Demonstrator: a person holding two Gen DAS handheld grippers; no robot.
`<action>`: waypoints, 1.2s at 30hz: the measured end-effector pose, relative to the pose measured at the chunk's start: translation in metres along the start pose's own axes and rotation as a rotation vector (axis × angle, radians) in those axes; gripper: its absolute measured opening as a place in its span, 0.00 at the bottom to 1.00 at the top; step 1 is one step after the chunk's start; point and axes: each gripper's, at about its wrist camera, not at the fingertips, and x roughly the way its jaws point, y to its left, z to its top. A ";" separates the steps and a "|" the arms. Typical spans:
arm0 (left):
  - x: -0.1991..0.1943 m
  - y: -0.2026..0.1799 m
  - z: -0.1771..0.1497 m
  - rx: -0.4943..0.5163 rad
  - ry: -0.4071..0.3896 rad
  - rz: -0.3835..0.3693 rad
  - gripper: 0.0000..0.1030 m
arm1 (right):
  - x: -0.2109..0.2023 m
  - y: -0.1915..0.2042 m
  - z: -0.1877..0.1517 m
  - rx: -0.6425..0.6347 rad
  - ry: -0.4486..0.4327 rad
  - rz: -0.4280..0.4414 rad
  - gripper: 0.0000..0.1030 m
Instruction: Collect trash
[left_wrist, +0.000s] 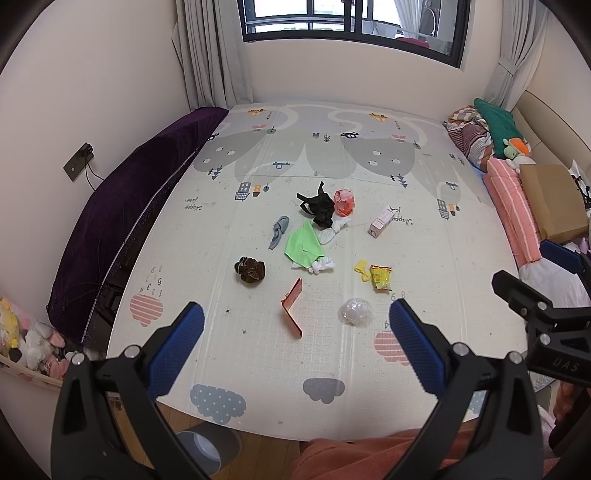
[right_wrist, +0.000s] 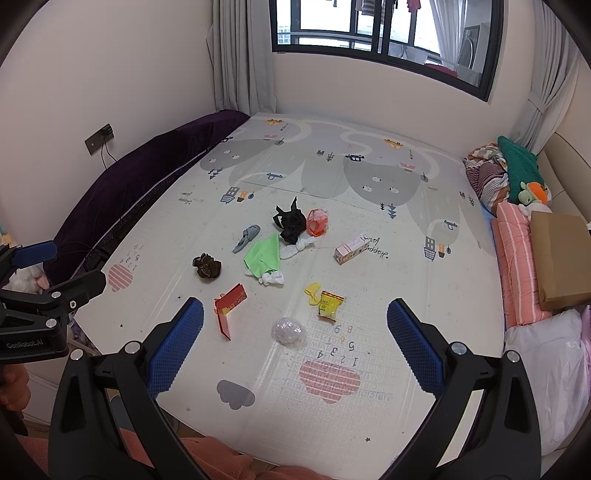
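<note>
- Left wrist view: the left tool is hanging released, fingers spread wide, gripping nothing, over the near edge of the bed with the play mat.
- The trash is sitting mid-mat: a red folded card at about 12 o'clock from the tool, a clear plastic wad toward 1 o'clock, a yellow snack wrapper beyond it, and a pink carton further out at 1 o'clock.
- The risk here, I'm thinking: clothes are mixing in with the rubbish. A green cloth, a grey sock and a brown scrunchie are lying right among it, so a sloppy grab could be binning laundry.
- There's a grey bin-looking thing showing on the floor at 7 o'clock, but I can't tell for sure what it is.
- Right wrist view: the right tool is also hanging released and empty, with the plastic wad sitting nearly between its fingers.
- That wad looks springy and light, so it could be squirting out of a pinch.
- The red card is standing tented at 11 o'clock; it might flatten or skid on the mat.
- The left tool is hovering close at 9 o'clock, so both going for the same cluster could be bumping each other.
</note>
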 end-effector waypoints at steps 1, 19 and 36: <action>0.000 0.000 0.000 0.000 -0.001 0.001 0.96 | 0.000 0.001 0.001 0.000 0.001 0.000 0.93; 0.057 0.021 -0.008 -0.005 0.077 0.014 0.96 | 0.067 0.001 -0.010 0.000 0.097 -0.005 0.93; 0.307 0.049 -0.048 0.057 0.205 -0.020 0.96 | 0.317 0.022 -0.087 0.042 0.230 -0.038 0.90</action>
